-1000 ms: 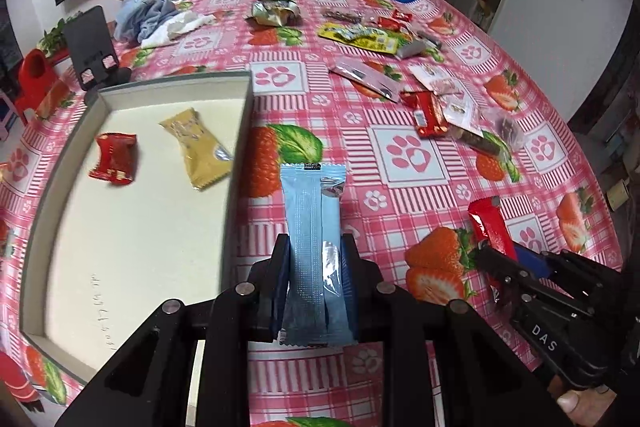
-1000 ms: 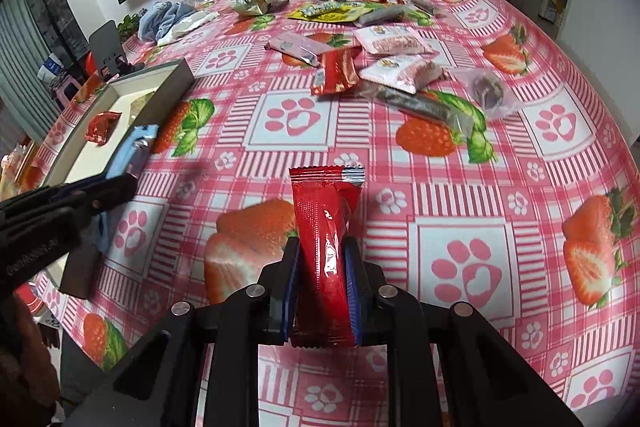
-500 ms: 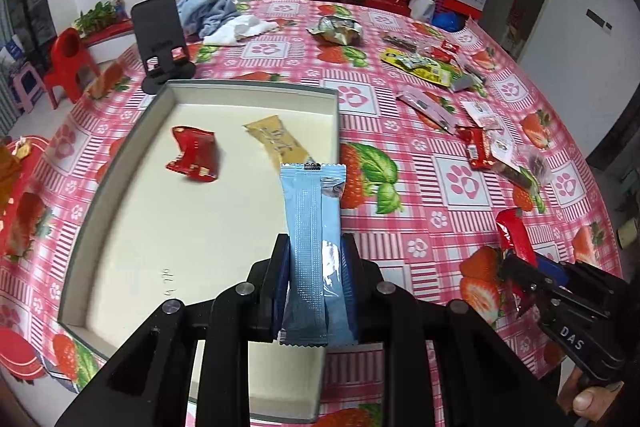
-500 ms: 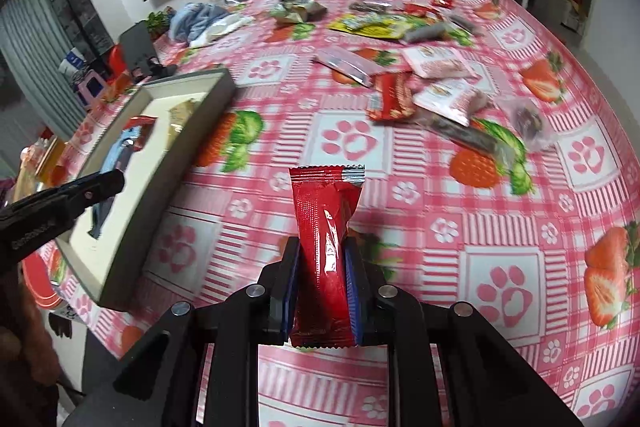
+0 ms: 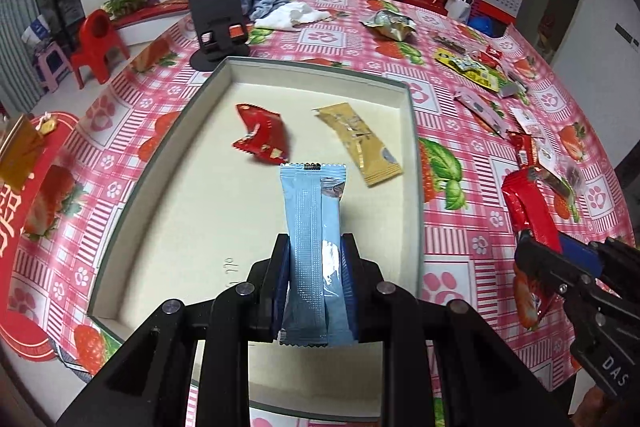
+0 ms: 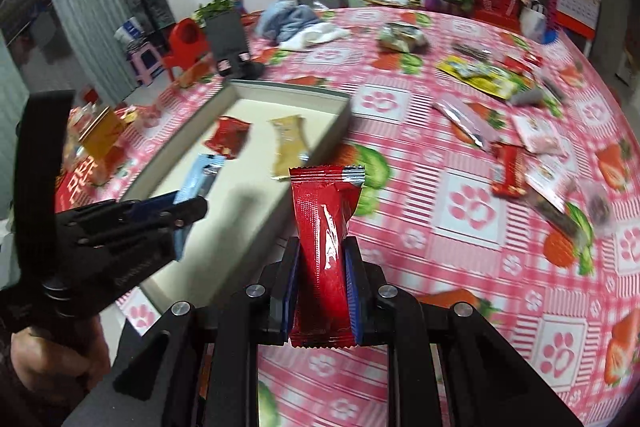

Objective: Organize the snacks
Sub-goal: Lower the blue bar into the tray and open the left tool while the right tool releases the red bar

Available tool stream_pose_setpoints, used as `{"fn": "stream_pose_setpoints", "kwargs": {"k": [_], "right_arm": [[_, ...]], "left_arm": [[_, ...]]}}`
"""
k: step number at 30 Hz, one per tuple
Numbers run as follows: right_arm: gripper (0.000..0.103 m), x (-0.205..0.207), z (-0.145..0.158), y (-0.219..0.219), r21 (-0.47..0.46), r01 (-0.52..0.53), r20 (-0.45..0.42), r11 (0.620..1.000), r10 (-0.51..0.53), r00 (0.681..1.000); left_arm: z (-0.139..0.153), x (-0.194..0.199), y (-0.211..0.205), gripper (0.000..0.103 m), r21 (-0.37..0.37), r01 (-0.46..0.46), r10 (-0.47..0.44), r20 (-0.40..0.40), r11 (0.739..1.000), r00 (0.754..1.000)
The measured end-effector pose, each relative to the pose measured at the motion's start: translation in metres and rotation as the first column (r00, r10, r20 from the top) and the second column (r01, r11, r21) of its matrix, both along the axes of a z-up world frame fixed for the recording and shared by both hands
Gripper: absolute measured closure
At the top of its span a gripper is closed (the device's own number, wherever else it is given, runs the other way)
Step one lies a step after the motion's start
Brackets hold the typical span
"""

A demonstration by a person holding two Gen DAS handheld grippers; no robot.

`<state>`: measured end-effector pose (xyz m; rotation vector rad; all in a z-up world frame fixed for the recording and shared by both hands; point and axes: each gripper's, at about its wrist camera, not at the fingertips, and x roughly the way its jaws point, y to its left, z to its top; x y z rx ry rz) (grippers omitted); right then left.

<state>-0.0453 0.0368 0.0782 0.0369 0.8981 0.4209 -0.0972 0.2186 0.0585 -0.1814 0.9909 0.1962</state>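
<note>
1. The left hand-held gripper [image 5: 312, 287] is clamped on the lower part of a blue pack [image 5: 313, 227], which stands up between the pads over the tray [image 5: 414, 187]. The pack looks light and thin, its foil wrapper soft and a little slick; a hold low on the body, clear of the crimped end, seems best, since harder pinching could crush what is inside.
2. The right hand-held gripper [image 6: 323, 291] is clamped the same way on a red pack [image 6: 325, 239], whose wrapper is creased and bowed above the pads. I judge it just as light and soft.
3. In the left view, inside the tray, a red snack [image 5: 262, 137] lies at 11 o'clock from the blue pack and a tan snack [image 5: 360, 145] at 1 o'clock, apart from each other.
4. Only the left view shows the tray's whole floor and near rim, with the blue pack well inside its bounds. At 3 o'clock it shows the right hand-held gripper from the side, over the worktop [image 5: 460, 255] outside the tray.
5. Only the right view shows the red pack's top crimp beside the tray's right wall, not over its floor, and, at 1 o'clock, loose snacks [image 6: 508, 171] scattered farther off, motion-blurred.
</note>
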Motion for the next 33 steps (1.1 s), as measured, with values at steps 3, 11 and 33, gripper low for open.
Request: {"fn": "stream_pose_setpoints", "kwargs": {"k": [3, 11, 33], "right_arm": [[0.081, -0.001, 0.001, 0.015, -0.007, -0.033, 0.005, 0.999, 0.034, 0.999], [0.081, 0.001, 0.002, 0.047, -0.023, -0.107, 0.004, 0.994, 0.107, 0.994], [0.081, 0.028, 0.004, 0.083, -0.02, -0.153, -0.008, 0.988, 0.153, 0.988]], "left_arm": [[-0.001, -0.003, 0.011, 0.077, -0.003, -0.021, 0.021, -0.002, 1.0, 1.0], [-0.01, -0.009, 0.037, 0.077, -0.019, -0.073, 0.072, -0.019, 0.997, 0.997], [-0.011, -0.006, 0.066, 0.077, -0.018, -0.113, 0.113, -0.027, 0.993, 0.993]]}}
